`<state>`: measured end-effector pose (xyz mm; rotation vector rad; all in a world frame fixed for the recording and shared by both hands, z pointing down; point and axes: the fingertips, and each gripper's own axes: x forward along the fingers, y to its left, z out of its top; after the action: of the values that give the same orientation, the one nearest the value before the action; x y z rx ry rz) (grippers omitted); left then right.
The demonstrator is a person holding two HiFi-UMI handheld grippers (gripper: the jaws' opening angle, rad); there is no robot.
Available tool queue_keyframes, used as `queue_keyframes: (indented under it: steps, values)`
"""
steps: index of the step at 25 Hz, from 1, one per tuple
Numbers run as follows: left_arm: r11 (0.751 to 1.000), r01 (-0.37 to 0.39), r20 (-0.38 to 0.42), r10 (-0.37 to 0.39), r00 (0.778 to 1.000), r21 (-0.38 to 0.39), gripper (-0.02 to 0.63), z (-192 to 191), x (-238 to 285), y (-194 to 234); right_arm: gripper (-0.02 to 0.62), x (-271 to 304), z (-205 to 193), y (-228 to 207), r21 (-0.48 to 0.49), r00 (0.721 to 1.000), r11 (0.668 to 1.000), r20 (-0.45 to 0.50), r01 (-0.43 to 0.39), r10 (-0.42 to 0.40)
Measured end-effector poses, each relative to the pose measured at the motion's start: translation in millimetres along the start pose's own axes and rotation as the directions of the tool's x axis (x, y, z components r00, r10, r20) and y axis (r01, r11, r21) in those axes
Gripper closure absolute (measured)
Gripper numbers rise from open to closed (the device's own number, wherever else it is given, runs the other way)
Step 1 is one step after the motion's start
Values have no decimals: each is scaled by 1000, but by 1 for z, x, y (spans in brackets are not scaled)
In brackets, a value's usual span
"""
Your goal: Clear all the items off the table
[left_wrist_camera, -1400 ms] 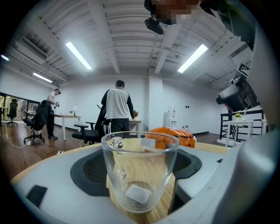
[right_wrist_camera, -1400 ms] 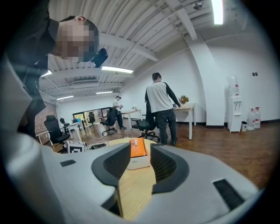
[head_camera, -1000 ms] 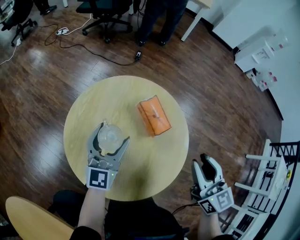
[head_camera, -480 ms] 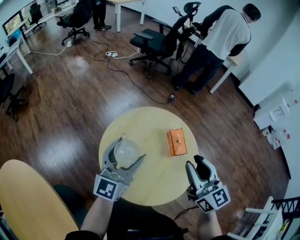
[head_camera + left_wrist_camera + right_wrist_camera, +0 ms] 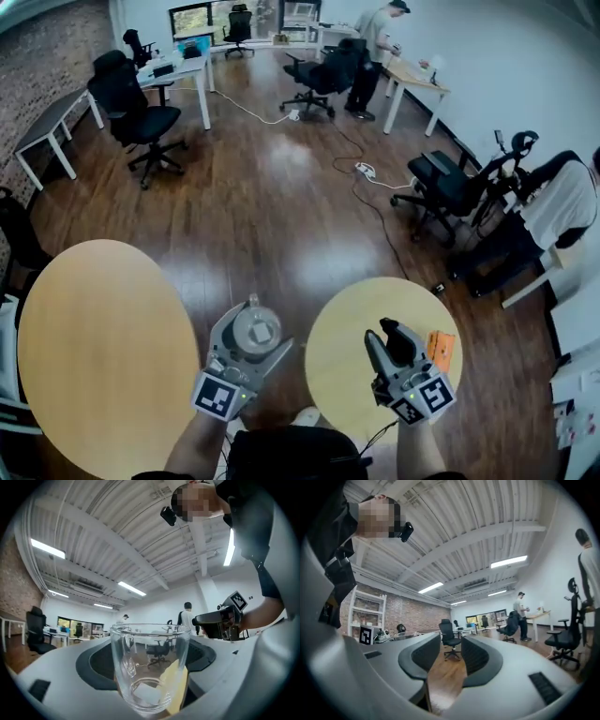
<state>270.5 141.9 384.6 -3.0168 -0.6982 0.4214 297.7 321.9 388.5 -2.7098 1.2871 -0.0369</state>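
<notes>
Left gripper (image 5: 255, 334), in the head view, stands wide open around a clear glass (image 5: 257, 326) and holds it above the wooden floor (image 5: 272, 216), between the large table (image 5: 94, 337) and the smaller table (image 5: 339, 349). Right gripper (image 5: 386, 337) hovers over the smaller table, where an orange pack (image 5: 440, 350) lies near the right edge.

Left gripper view: the glass stands upright between the jaws, gripped at its sides.

Right gripper view: the jaws are nearly together, with only a narrow gap and nothing in it.

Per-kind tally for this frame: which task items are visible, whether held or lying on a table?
Clear glass, gripped in the left tool: 1
Orange packet, lying on the small round table: 1
Total: 2
</notes>
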Motion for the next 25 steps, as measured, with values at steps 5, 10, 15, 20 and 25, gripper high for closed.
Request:
queue_keyframes:
  steps: [5,10,15,20,25]
  values:
    - [973,-211,-45,216,975,94,204,28,-103,83,449,86,-8,93,26,975,975,-3,-222,223]
    - [892,-430,-8,436,900,141,206,64,-218,144,449,163,-15,211,36,883,883,-11,-469,470]
    - [800,-565,1,577,817,202,204,95,-332,188,449,218,-23,343,56,765,764,-8,-643,644]
    - [656,-714,14,734,679,247,204,116,-439,209,449,244,-47,458,83,605,606,-43,-791,795]
    - [513,-817,18,845,535,263,204,120,-500,206,449,252,-65,508,128,476,484,-89,-866,875]
